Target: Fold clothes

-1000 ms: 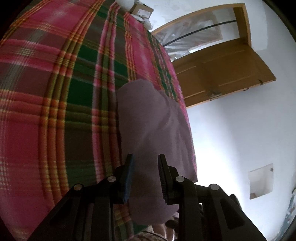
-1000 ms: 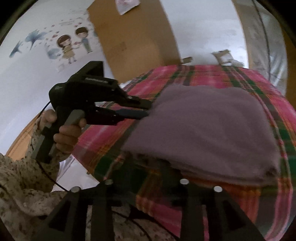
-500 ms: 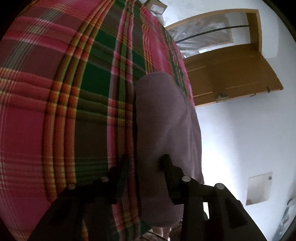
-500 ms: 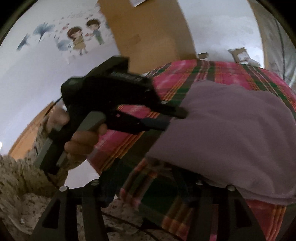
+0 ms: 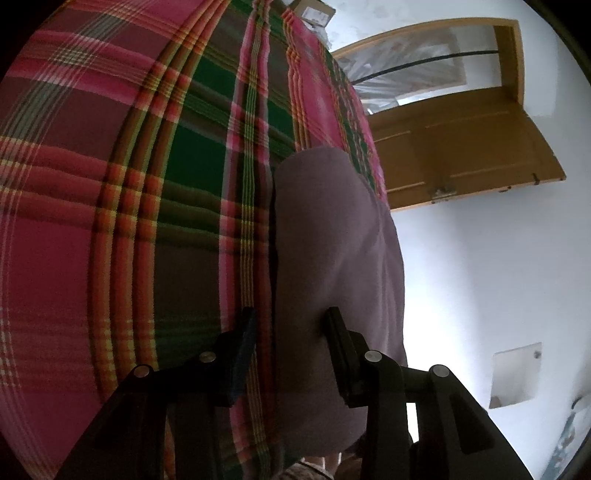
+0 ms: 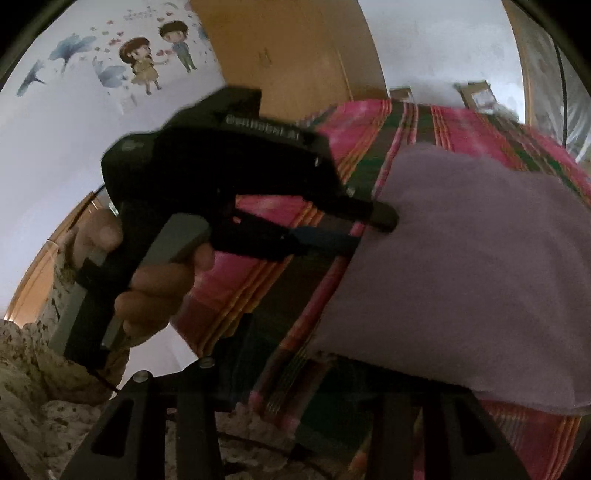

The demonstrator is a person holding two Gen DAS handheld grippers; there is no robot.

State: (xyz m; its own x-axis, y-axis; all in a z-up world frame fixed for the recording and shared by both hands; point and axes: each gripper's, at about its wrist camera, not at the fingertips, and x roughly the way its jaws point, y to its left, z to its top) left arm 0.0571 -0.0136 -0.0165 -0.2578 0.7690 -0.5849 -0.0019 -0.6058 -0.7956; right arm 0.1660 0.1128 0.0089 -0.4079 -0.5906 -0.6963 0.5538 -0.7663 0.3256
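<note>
Over the last second, closed in with the left gripper [image 5: 291, 343] on the folded mauve fleece garment [image 5: 332, 240] and spread the jaws wider. Now straddling the garment's left edge: one finger down on the red, pink and green plaid blanket [image 5: 110, 221], the other over the mauve fabric. From the right wrist view, seen with the upper finger on top of the fold and the lower, blue-padded one sliding in at the edge beneath it. Open, with cloth between the jaws but not yet pinched.

Brought the right gripper [image 6: 295, 369] closer too, low at the garment's near edge. Spread wide and apparently gripping nothing, though tips lost in shadow under the cloth.

Judging from that: not another fold but a pickup of a finished bundle, or a last squaring of it. Lying already compact and several layers thick, at the near right side of the bed, right edge close to the blanket's drop-off. Likely to sag or fall open if lifted by one side alone.

Soft, yielding bedding underneath, so easy to catch blanket along with garment.

Around it: white walls, a brown wooden door [image 5: 461, 147] ajar on the right, cardboard boxes [image 5: 312, 13] at the bed's far end, a cartoon wall sticker of two children [image 6: 155, 62] on the left. Bare hand [image 6: 155, 288] on the left gripper's trigger, speckled sleeve [image 6: 29, 369] behind.
</note>
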